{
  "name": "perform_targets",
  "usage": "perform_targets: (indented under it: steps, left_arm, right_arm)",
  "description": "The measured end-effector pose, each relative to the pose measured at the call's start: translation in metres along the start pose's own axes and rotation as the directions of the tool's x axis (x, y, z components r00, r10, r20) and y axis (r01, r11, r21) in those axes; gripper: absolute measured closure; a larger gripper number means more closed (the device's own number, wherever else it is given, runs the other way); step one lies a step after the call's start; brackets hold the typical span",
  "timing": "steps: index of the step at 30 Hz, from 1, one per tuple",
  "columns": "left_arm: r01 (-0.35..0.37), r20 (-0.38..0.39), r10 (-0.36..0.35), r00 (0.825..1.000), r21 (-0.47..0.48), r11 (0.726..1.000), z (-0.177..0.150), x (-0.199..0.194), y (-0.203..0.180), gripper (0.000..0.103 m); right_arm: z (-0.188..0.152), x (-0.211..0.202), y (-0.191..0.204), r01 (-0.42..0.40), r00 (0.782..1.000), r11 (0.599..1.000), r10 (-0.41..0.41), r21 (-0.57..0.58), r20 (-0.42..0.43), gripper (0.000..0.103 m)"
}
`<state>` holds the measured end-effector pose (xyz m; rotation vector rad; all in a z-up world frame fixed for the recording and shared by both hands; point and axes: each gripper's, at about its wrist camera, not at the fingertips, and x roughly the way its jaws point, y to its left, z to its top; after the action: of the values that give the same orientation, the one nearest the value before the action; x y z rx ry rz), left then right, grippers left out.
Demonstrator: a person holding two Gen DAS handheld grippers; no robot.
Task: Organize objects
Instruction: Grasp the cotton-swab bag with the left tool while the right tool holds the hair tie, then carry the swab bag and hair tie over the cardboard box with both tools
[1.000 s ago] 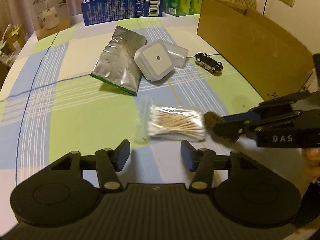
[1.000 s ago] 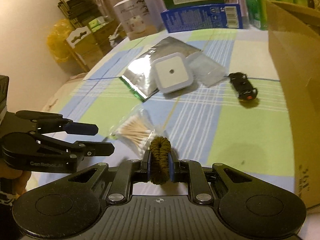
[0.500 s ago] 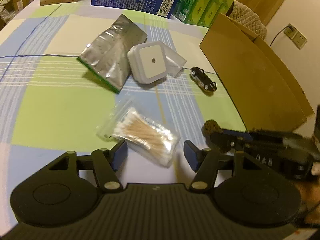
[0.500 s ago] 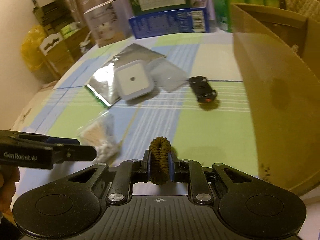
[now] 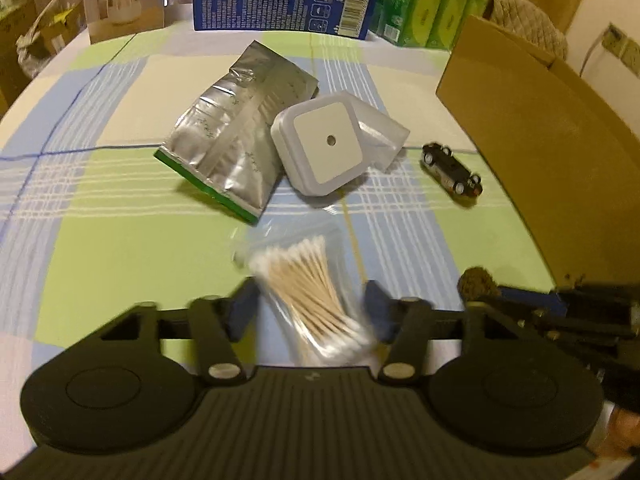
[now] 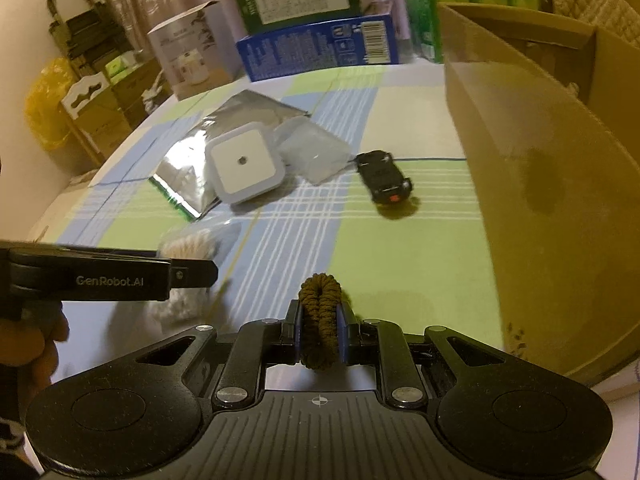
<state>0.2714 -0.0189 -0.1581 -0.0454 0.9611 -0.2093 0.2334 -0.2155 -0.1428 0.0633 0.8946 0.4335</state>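
Observation:
A clear bag of cotton swabs (image 5: pixel 308 292) lies on the checked tablecloth, between the wide-apart fingers of my left gripper (image 5: pixel 310 312), which is open. The picture is blurred there, so contact is unclear. In the right wrist view my right gripper (image 6: pixel 319 320) is shut on a brown hair tie (image 6: pixel 320 304), held above the cloth close to the cardboard box (image 6: pixel 540 208). The left wrist view shows that same hair tie (image 5: pixel 478 284) at the tip of the right gripper (image 5: pixel 492 300). From the right wrist, the left gripper (image 6: pixel 200 272) partly hides the cotton swabs (image 6: pixel 188 240).
Further back lie a silver foil pouch (image 5: pixel 236 148), a white square night light (image 5: pixel 324 148) on a clear packet (image 5: pixel 384 136), and a black toy car (image 5: pixel 452 170). The cardboard box (image 5: pixel 540 140) stands at the right. Blue and green cartons (image 5: pixel 280 4) line the far edge.
My left gripper has moved forward and turned, so the cotton swab bag now sits between its fingers. The right gripper, still holding the hair tie, has swung toward the cardboard box.

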Motion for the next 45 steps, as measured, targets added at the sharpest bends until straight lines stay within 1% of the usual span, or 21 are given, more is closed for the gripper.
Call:
perform_targets:
  steps: [1, 2, 4, 7, 9, 14, 15, 17, 19, 24, 26, 30, 35, 40, 45]
  left_arm:
    - [-0.006, -0.008, 0.006, 1.0, 0.018, 1.0, -0.002, -0.002, 0.001, 0.071]
    - [-0.007, -0.016, 0.007, 1.0, 0.033, 0.999, -0.003, -0.004, 0.002, 0.077]
    - [-0.007, -0.025, 0.009, 1.0, 0.051, 0.999, -0.009, -0.009, 0.005, 0.079]
    - [-0.004, -0.024, 0.005, 1.0, 0.058, 0.998, -0.014, -0.014, 0.01, 0.08]
    - [-0.004, -0.021, 0.006, 1.0, 0.073, 0.997, -0.014, -0.014, 0.011, 0.076]
    - [-0.034, -0.01, 0.035, 0.999, 0.081, 0.996, -0.012, -0.01, 0.007, 0.074]
    - [-0.044, -0.009, 0.045, 0.999, 0.087, 0.995, -0.012, -0.01, 0.005, 0.075]
    - [-0.039, -0.01, 0.04, 0.999, 0.079, 0.996, -0.012, -0.01, 0.006, 0.082]
    - [-0.031, -0.009, 0.031, 0.999, 0.054, 0.998, -0.014, -0.013, 0.009, 0.083]
    - [-0.054, 0.005, 0.054, 0.999, 0.04, 0.998, -0.021, -0.025, 0.007, 0.084]
    - [-0.05, 0.012, 0.049, 0.999, 0.021, 0.999, -0.023, -0.033, 0.005, 0.084]
    - [-0.052, 0.033, 0.052, 0.998, 0.0, 0.999, -0.031, -0.058, -0.008, 0.084]
    - [-0.031, 0.066, 0.035, 0.997, -0.056, 0.998, -0.041, -0.097, -0.026, 0.084]
    - [-0.037, 0.109, 0.04, 0.993, -0.029, 0.999, -0.047, -0.138, -0.053, 0.084]
    - [-0.007, 0.137, 0.011, 0.99, -0.03, 1.0, -0.051, -0.165, -0.074, 0.084]
  right_arm:
    - [0.0, 0.0, 0.0, -0.001, 1.0, 1.0, 0.001, 0.0, 0.0, 0.089]
    - [0.0, -0.001, 0.0, -0.002, 1.0, 1.0, 0.002, 0.002, 0.002, 0.089]
    - [0.001, -0.002, -0.001, -0.007, 1.0, 1.0, 0.007, 0.013, 0.003, 0.089]
    - [0.001, -0.002, 0.0, -0.012, 1.0, 1.0, 0.012, 0.014, 0.004, 0.089]
    - [0.001, -0.002, 0.002, -0.018, 1.0, 1.0, 0.018, 0.008, 0.002, 0.089]
    - [0.0, 0.0, 0.003, -0.019, 1.0, 1.0, 0.019, 0.002, -0.001, 0.089]
    - [-0.001, -0.001, 0.003, -0.019, 1.0, 1.0, 0.019, 0.002, 0.0, 0.089]
    - [-0.001, -0.003, 0.005, -0.017, 1.0, 1.0, 0.017, -0.002, 0.007, 0.089]
    - [-0.001, -0.006, 0.007, -0.013, 1.0, 1.0, 0.013, -0.012, 0.019, 0.089]
    - [-0.004, -0.019, 0.015, -0.014, 0.998, 0.999, 0.016, -0.04, 0.055, 0.089]
    - [-0.009, -0.028, 0.017, -0.015, 0.998, 0.999, 0.016, -0.03, 0.063, 0.089]
    - [-0.015, -0.05, 0.015, -0.025, 0.997, 0.999, 0.023, 0.024, 0.075, 0.089]
    - [-0.022, -0.088, 0.021, -0.026, 0.993, 0.999, 0.024, 0.019, 0.112, 0.089]
    - [-0.032, -0.122, 0.019, -0.015, 0.99, 0.999, 0.01, 0.042, 0.137, 0.089]
    - [-0.042, -0.15, 0.013, -0.008, 0.989, 0.996, -0.005, 0.086, 0.15, 0.089]
